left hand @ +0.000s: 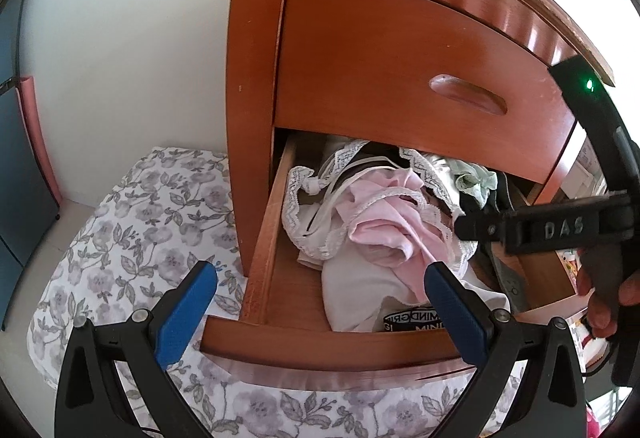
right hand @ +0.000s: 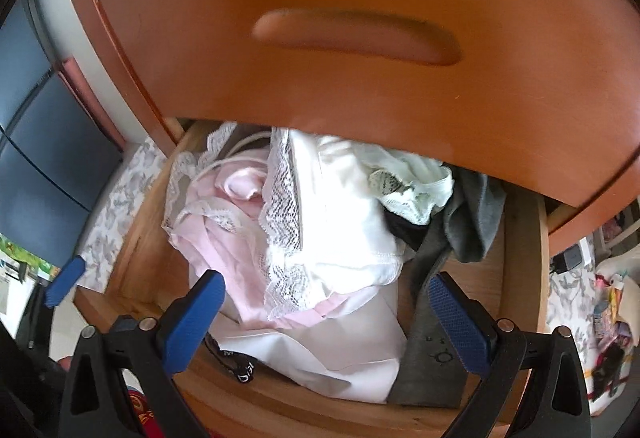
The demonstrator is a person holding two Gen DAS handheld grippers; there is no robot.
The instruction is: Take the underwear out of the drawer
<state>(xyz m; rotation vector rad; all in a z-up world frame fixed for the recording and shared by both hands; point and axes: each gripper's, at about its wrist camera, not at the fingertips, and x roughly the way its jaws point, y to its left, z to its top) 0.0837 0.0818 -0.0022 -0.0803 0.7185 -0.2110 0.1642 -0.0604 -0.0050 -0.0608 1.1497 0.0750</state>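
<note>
The drawer [left hand: 256, 238] stands pulled out of the cabinet [left hand: 256, 37], and the underwear [right hand: 304, 222] lies heaped inside it, directly ahead of the right gripper [right hand: 326, 312] and just beyond its 2 fingertips. That gripper's jaws are spread wide with nothing between them, poised over the pile. The left gripper [left hand: 320, 304] hangs at the drawer's front edge, jaws also wide apart and empty; the heap sits ahead and to the right of it, and a floral bedspread [left hand: 132, 222] lies below and to its left.

The pile is all light, limp cloth: a pink piece [right hand: 224, 238] trimmed in lace, a white piece [right hand: 344, 205] with a lace band [right hand: 280, 205], a pale green one [right hand: 416, 189] farther back, and grey fabric [right hand: 468, 222] ahead to the right. None of it should resist a lift, but the pieces look tangled, so pulling 1 will probably drag its neighbours along. Thin straps near the back could snag.

The best hold is likely a raised fold at the top of the heap, where the white and pink pieces bunch up between the right gripper's fingers. Pinching a thick gather of cloth seems safer than the lace edge, which is open and delicate and may slip or tear.
</note>
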